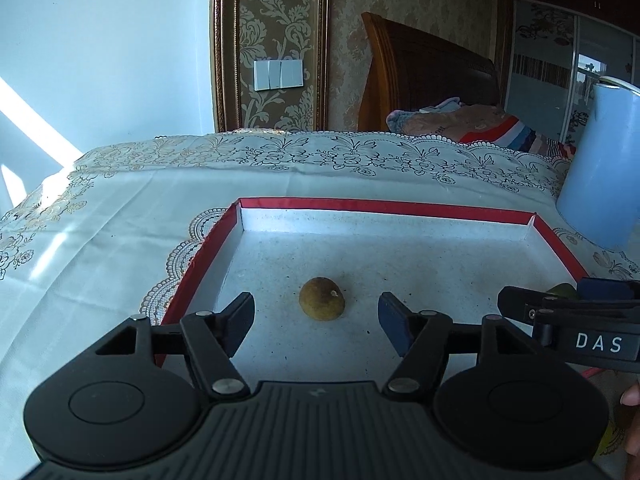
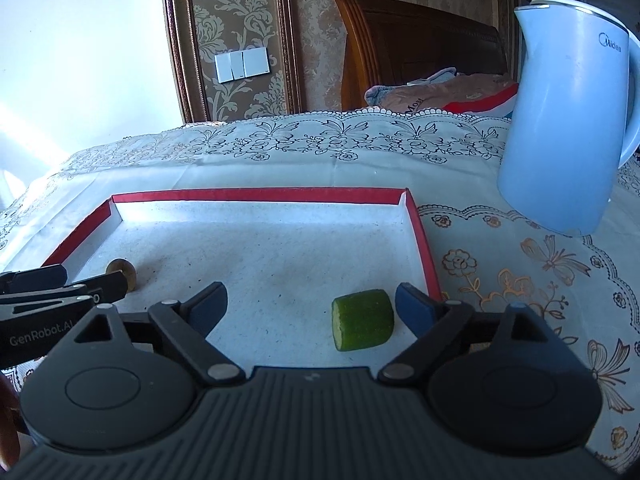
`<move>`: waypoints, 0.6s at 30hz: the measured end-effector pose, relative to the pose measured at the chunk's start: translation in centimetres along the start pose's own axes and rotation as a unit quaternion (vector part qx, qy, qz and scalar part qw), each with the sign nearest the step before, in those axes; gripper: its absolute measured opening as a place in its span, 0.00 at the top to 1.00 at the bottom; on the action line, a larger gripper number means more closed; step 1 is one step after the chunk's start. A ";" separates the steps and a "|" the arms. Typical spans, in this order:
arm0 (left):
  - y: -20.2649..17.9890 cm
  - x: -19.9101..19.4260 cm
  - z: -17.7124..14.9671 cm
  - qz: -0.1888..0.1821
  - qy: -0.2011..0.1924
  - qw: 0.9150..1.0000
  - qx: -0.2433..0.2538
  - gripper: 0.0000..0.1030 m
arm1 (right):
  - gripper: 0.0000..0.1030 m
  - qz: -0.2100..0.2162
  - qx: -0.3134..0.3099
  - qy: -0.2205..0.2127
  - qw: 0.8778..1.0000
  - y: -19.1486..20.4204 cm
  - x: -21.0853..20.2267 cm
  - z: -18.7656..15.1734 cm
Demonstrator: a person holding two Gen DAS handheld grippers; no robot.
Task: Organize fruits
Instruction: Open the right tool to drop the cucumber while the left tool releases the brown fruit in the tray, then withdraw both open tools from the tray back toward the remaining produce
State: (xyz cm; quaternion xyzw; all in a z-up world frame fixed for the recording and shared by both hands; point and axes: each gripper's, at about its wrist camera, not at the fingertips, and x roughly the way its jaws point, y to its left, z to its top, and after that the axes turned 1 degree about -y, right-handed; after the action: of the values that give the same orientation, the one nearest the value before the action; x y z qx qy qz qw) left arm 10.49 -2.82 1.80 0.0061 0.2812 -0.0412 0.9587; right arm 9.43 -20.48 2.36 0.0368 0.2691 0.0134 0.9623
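Left claw [image 1: 316, 318] spread, brown fruit [image 1: 322, 298] lying loose between fingers, untouched. Right claw [image 2: 310, 306] spread wide, green fruit piece [image 2: 363, 319] just inside right finger, apart. Both already in red-rimmed tray [image 2: 420, 236]. Looks mostly done; no more loose fruit visible.

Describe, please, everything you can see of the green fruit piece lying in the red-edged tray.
The green fruit piece is a short chunk with bumpy green skin and a pale cut face turned left. It lies on its side on the white floor of the tray, near the right wall. It sits between the open fingers of the right claw, closer to the right finger, with neither visibly pressing on it.
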 end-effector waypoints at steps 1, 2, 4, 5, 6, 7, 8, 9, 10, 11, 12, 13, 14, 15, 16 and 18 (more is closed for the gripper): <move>-0.1 -0.1 -0.1 0.001 0.000 1.000 0.003 0.34 | 0.10 0.000 0.000 -0.002 1.000 0.0 -0.2 -0.1; -0.2 -0.1 -0.2 0.001 0.000 1.000 0.005 0.34 | 0.09 0.001 0.000 -0.004 1.000 0.0 -0.4 -0.2; -0.3 -0.2 -0.3 0.002 -0.001 1.000 0.010 0.34 | 0.08 0.003 0.000 -0.006 1.000 -0.1 -0.7 -0.3; -0.3 -0.3 -0.4 0.001 0.000 1.000 0.011 0.34 | 0.07 0.003 0.000 -0.007 1.000 -0.1 -0.8 -0.4; -0.3 -0.4 -0.5 -0.001 0.000 1.000 0.010 0.33 | 0.06 0.002 0.002 -0.008 1.000 -0.2 -0.9 -0.4; -0.2 -0.5 -0.5 -0.003 0.001 1.000 0.008 0.33 | 0.05 0.003 0.005 -0.008 1.000 -0.3 -0.9 -0.4; -0.1 -0.7 -0.7 -0.005 0.001 1.000 0.006 0.31 | 0.05 0.005 0.009 -0.008 1.000 -0.4 -1.0 -0.5; 0.0 -0.9 -0.8 -0.007 0.000 1.000 0.005 0.30 | 0.05 0.005 0.011 -0.007 1.000 -0.6 -1.1 -0.5; 0.1 -1.1 -0.9 -0.008 -0.001 1.000 0.003 0.30 | 0.05 0.006 0.015 -0.008 1.000 -0.7 -1.2 -0.6; 0.2 -1.3 -1.0 -0.010 -0.002 1.000 0.001 0.30 | 0.05 0.007 0.017 -0.008 1.000 -0.8 -1.2 -0.6; 0.3 -1.5 -1.0 -0.012 -0.003 1.000 -0.002 0.30 | 0.05 0.008 0.019 -0.008 1.000 -0.9 -1.4 -0.6; 0.4 -1.7 -1.1 -0.013 -0.003 1.000 -0.004 0.30 | 0.05 0.009 0.021 -0.009 1.000 -1.0 -1.5 -0.7; 0.5 -1.8 -1.2 -0.015 -0.004 1.000 -0.007 0.30 | 0.05 0.011 0.022 -0.009 1.000 -1.0 -1.6 -0.7; 0.6 -2.0 -1.2 -0.017 -0.005 1.000 -0.010 0.30 | 0.05 0.012 0.023 -0.010 1.000 -1.1 -1.7 -0.8; 0.6 -2.2 -1.3 -0.017 -0.006 1.000 -0.011 0.30 | 0.05 0.013 0.024 -0.011 1.000 -1.1 -1.8 -0.8; 0.8 -2.6 -1.4 -0.018 -0.008 1.000 -0.015 0.30 | 0.04 0.014 0.021 -0.012 1.000 -1.1 -2.1 -1.0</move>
State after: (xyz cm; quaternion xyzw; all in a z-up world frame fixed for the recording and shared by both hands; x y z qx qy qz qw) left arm 7.67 -1.77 2.02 -0.0133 0.2739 -0.0542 0.9601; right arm 7.17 -21.60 2.51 0.0615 0.2570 0.0210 0.9642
